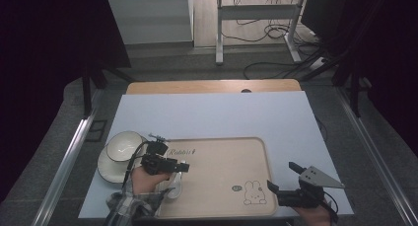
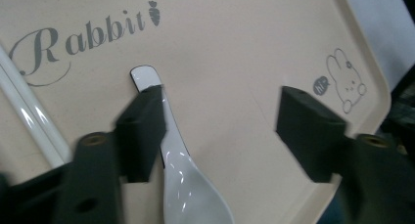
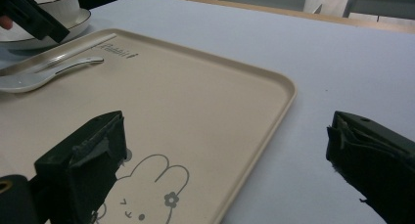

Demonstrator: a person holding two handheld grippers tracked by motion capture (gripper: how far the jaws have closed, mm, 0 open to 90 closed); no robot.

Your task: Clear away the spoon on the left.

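**Spoon lying on the rabbit tray, both grippers spread**

The white spoon (image 2: 188,185) lies flat on the beige tray (image 1: 222,152), near the tray's left edge, its handle tip pointing toward the "Rabbit" lettering. The left gripper (image 2: 220,131) hangs over the spoon, released, one jaw right beside the handle. A bowl (image 1: 124,145) on a plate (image 1: 106,169) stands just left of the tray. The right gripper (image 1: 282,175) is spread wide at the tray's right edge, holding nothing.
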